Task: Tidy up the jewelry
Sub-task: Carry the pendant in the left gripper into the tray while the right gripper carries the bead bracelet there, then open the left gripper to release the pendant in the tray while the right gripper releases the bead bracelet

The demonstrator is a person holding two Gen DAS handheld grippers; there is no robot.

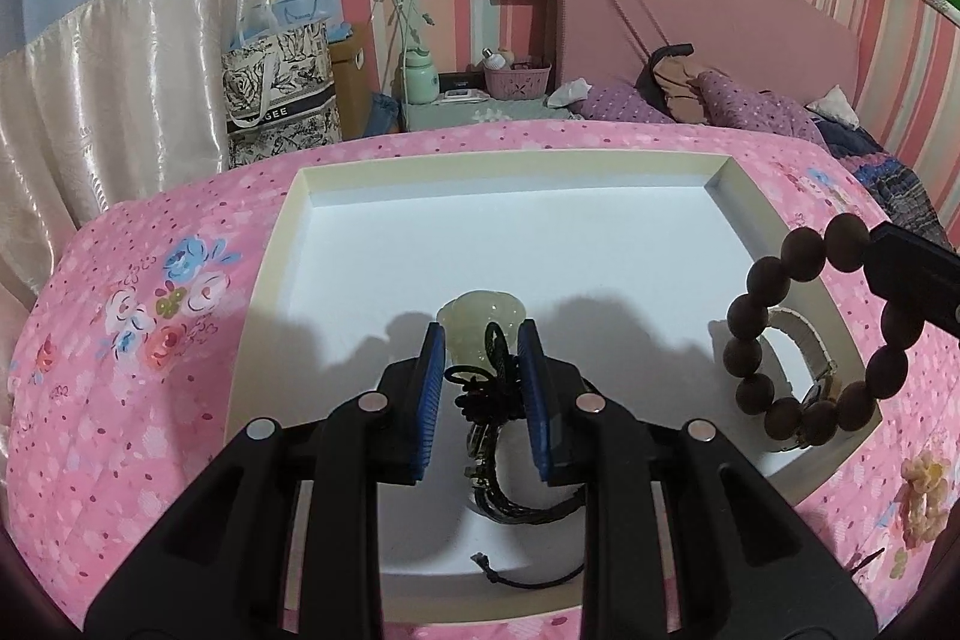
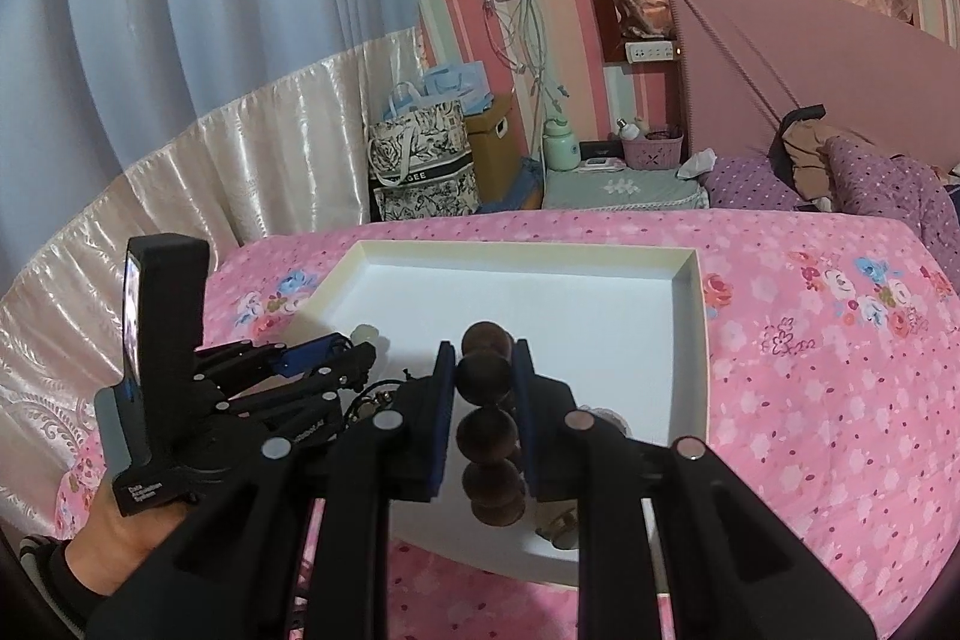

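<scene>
Bracelet of dark wooden beads (image 2: pixel 487 421) hangs clamped in the right gripper (image 2: pixel 483 349); left gripper (image 1: pixel 482 343) pinches a jade pendant (image 1: pixel 480 319) over the white tray (image 1: pixel 498 244).

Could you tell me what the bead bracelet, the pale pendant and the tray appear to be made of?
Bead bracelet: dark brown round beads with a matte, low sheen, probably wood. Pale pendant: translucent yellow-green, glossy and carved, jade-like stone, though resin cannot be ruled out; its cord looks like knotted black thread. Tray: flat white, matte floor with cream walls, seemingly cardboard.
</scene>
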